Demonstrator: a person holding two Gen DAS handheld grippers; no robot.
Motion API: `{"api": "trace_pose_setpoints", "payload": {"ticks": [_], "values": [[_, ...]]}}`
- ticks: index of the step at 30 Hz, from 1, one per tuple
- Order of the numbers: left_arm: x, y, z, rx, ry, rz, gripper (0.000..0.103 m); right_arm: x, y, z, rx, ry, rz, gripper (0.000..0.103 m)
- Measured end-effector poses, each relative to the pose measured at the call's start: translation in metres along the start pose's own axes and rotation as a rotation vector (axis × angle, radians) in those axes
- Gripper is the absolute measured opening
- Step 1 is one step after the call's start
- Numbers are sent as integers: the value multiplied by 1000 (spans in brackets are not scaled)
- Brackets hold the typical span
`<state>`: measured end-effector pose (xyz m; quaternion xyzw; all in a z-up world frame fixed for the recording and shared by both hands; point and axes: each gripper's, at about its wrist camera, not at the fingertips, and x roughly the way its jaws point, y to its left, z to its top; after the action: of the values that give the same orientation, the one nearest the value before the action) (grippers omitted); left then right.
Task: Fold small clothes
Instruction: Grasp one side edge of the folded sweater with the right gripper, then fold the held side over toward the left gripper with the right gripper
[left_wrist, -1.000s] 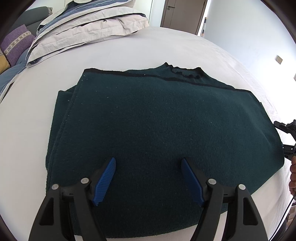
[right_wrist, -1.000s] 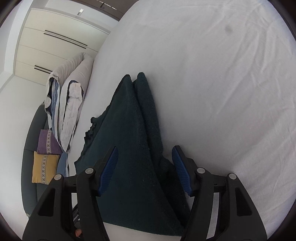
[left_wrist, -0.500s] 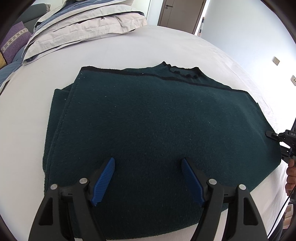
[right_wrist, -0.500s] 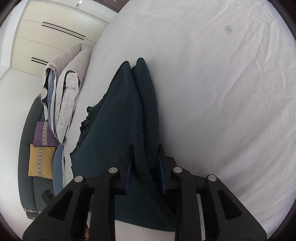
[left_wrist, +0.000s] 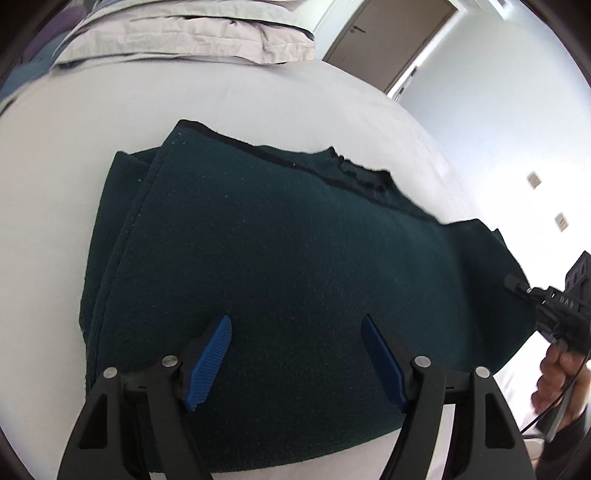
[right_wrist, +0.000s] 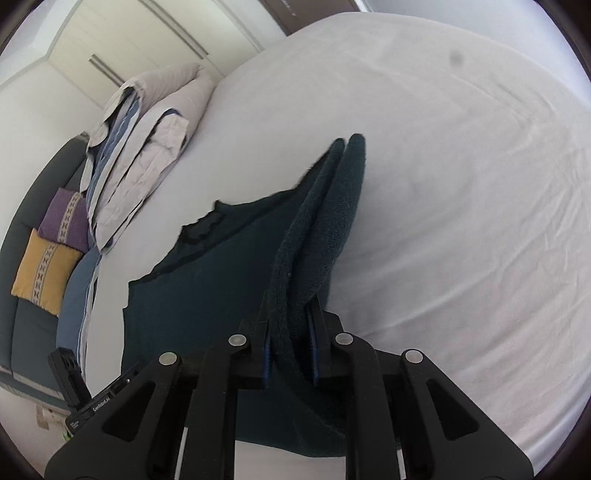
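A dark green knitted sweater (left_wrist: 295, 251) lies flat on the white bed (left_wrist: 55, 221), neck at the far side, its left side folded in. My left gripper (left_wrist: 295, 325) hovers open over the near hem, nothing between its blue pads. My right gripper (right_wrist: 290, 317) is still closing its jaws on the sweater's right edge (right_wrist: 325, 221), and the pads press on the doubled fabric. That edge stands lifted off the sheet in a ridge. In the left wrist view the right gripper (left_wrist: 517, 286) bites the sweater's right corner, with a hand (left_wrist: 554, 376) behind it.
Folded grey-and-blue bedding (left_wrist: 192, 33) is stacked at the head of the bed. A brown door (left_wrist: 388, 37) stands beyond it. Yellow (right_wrist: 44, 266) and purple (right_wrist: 66, 218) cushions rest on a grey sofa at the left. White sheet (right_wrist: 461, 184) stretches right of the sweater.
The right gripper went from open around the sweater's right edge to shut on it, then raised that edge off the bed. The left gripper shifted and rolled slightly, staying open.
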<state>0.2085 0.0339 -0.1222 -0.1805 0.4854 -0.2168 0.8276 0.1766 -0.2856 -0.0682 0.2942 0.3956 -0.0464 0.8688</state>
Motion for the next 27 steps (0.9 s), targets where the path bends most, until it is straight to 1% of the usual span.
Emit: {"api": "trace_pose_setpoints", "payload": {"ticks": [3,5,7,9,11,14,16,18,20,21,22,23,24,25,26,27], "values": [[-8,10,6,-78,-13,-105,75,18,75,-13,-175,50,45,14],[-7,16,10,-135,0,-200,75,38,114,-27,-273,92,42,13],[-1,20,14,-190,27,-271,75,62,138,-43,-347,131,5,13],[5,19,18,-227,39,-328,76,78,147,-54,-376,160,-14,13],[10,17,22,-245,42,-353,79,84,150,-62,-397,160,-32,14],[21,8,32,-248,69,-366,82,79,144,-62,-382,152,-9,14],[31,0,38,-237,94,-361,86,76,134,-64,-389,142,0,14],[44,-13,44,-220,136,-354,86,74,133,-66,-411,132,-6,14],[52,-29,49,-195,152,-335,86,72,133,-72,-431,121,-11,14],[55,-36,52,-177,155,-332,82,73,133,-75,-440,119,-15,14],[60,-44,54,-159,169,-334,71,73,136,-79,-445,118,-18,14],[65,-50,56,-145,189,-339,63,72,136,-82,-450,117,-21,14],[72,-55,57,-135,213,-337,41,71,134,-83,-450,116,-26,15],[79,-60,57,-122,238,-314,20,68,134,-85,-453,110,-24,16],[83,-62,58,-111,243,-289,18,64,133,-86,-456,105,-26,18],[85,-62,58,-101,241,-295,17,57,133,-88,-466,97,-36,18]]}}
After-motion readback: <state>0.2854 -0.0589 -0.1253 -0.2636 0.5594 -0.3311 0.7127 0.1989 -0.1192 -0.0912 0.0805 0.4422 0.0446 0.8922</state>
